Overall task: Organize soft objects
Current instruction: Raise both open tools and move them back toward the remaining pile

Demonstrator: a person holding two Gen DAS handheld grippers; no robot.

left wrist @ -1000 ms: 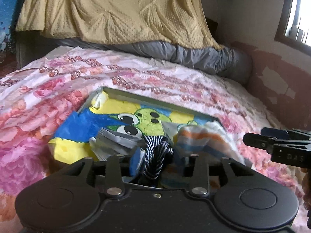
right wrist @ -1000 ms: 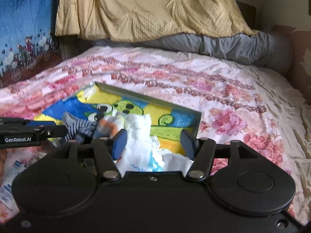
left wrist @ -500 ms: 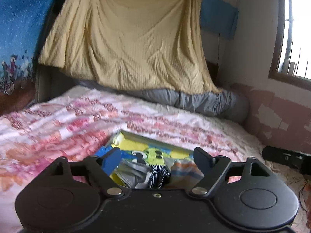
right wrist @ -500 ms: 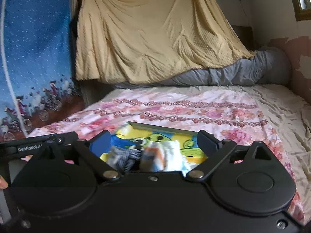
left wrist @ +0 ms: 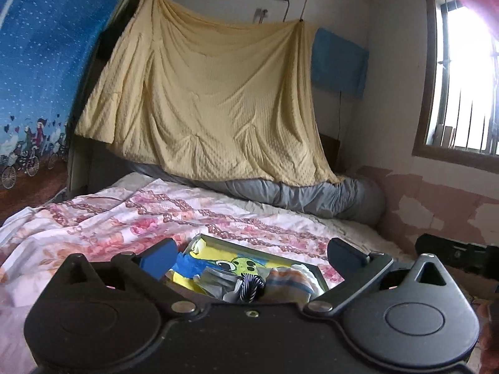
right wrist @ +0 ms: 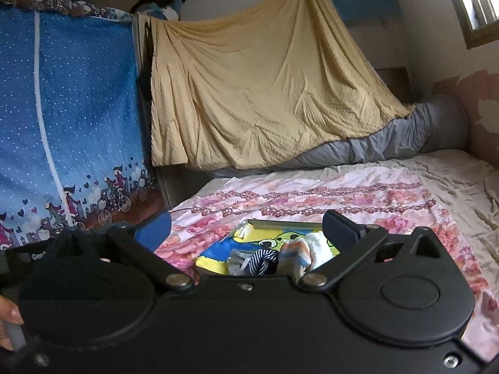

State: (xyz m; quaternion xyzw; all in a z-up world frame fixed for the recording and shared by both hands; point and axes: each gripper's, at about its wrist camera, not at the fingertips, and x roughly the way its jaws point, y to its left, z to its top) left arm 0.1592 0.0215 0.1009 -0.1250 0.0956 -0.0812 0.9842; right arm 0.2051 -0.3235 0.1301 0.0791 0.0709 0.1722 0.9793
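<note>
A shallow tray (left wrist: 208, 239) with a yellow and blue cartoon print lies on the flowered bedspread. In it sit a grey sock (left wrist: 215, 280), a navy striped sock (left wrist: 249, 285) and an orange-and-blue striped sock (left wrist: 290, 280). The right wrist view shows the same tray (right wrist: 280, 224), the navy striped sock (right wrist: 262, 260), the orange striped sock (right wrist: 294, 254) and a white sock (right wrist: 318, 243) beside it. My left gripper (left wrist: 249, 255) is open, above and short of the tray, holding nothing. My right gripper (right wrist: 246, 227) is also open and empty.
The bedspread (left wrist: 124, 224) covers the bed, with a grey rolled quilt (left wrist: 327, 196) and a hanging yellow blanket (left wrist: 212, 103) at its head. A blue curtain (right wrist: 68, 124) stands left; a window (left wrist: 461, 71) is right. A hand (right wrist: 6, 311) shows at lower left.
Both grippers have opened wide and pulled up and back from the tray. The navy striped sock and the white sock stay in the tray, no longer between the fingers.
</note>
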